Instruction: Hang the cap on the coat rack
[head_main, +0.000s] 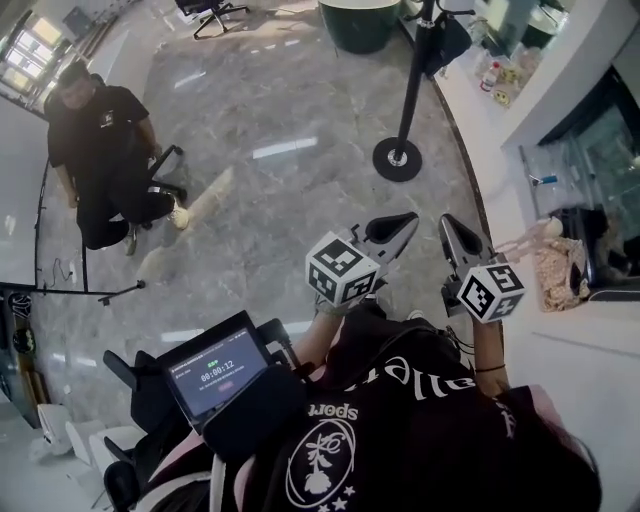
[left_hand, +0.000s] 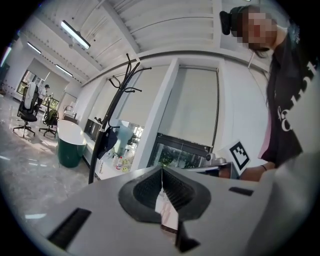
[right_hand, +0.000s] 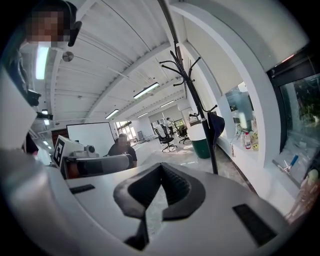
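As left tool (left_hand: 161, 169), right tool (right_hand: 160, 167) sit closed, cap (head_main: 445, 45) on coat rack (head_main: 410, 85)

Head view steeply downward; both tongs views level, toward coat rack (head_main: 397, 160)

We note the coat rack (head_main: 397, 158) standing on the floor ahead of the left gripper (head_main: 405, 222) and right gripper (head_main: 447, 222), which sit side by side, apart. Behind the rack stands a tub (head_main: 358, 22). A counter (head_main: 500, 115) runs along the right, near the rack. A seated person (head_main: 105, 150) is far left, well apart. A screen (head_main: 218, 372) lies nearest us, lower left.
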